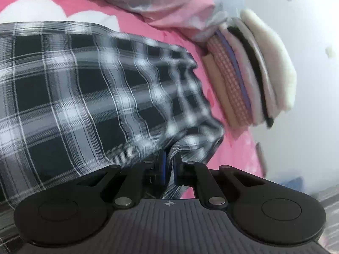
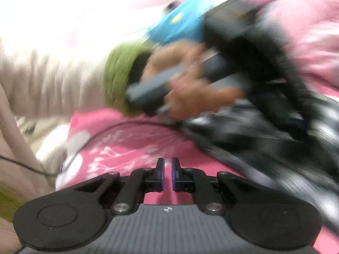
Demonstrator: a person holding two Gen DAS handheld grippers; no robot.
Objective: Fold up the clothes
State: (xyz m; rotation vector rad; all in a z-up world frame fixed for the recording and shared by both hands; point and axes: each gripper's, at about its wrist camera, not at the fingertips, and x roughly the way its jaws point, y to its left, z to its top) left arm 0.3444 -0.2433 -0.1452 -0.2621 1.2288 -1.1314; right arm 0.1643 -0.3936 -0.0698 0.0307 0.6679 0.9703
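Between the blue-padded fingers of your left gripper [image 1: 168,170] a bunched edge of the black, grey and white plaid shirt [image 1: 89,97] is pinched, the jaws closed tight on the cloth. From that pinch the shirt fans out to the left and upward in the left wrist view, covering most of the pink printed bedsheet [image 1: 70,4] on that side; its far edge is blurred.

To the right of the shirt, apart from it, a stack of folded clothes [image 1: 250,74] rests on the sheet: a cream fleece piece at the outer side, then pale lilac, black, blue, pink-checked and tan layers. Beyond the stack a crumpled pink and grey quilt [image 1: 169,2] lies along the top, and a pale wall [image 1: 307,84] fills the right side.

Your right gripper [image 2: 168,174] hovers over bare pink sheet [image 2: 135,146] with nothing between its pads; the jaws stand nearly together, a narrow gap showing between them.

Ahead in the right wrist view, heavily blurred, your left hand [image 2: 190,89] grips the dark handle of the other tool [image 2: 243,63], your wrist emerging from an olive-green knitted cuff [image 2: 120,78] on a cream sleeve. The plaid shirt [image 2: 264,144] trails beneath that tool toward the right edge. A blue patch sits above the hand; what it is cannot be told.
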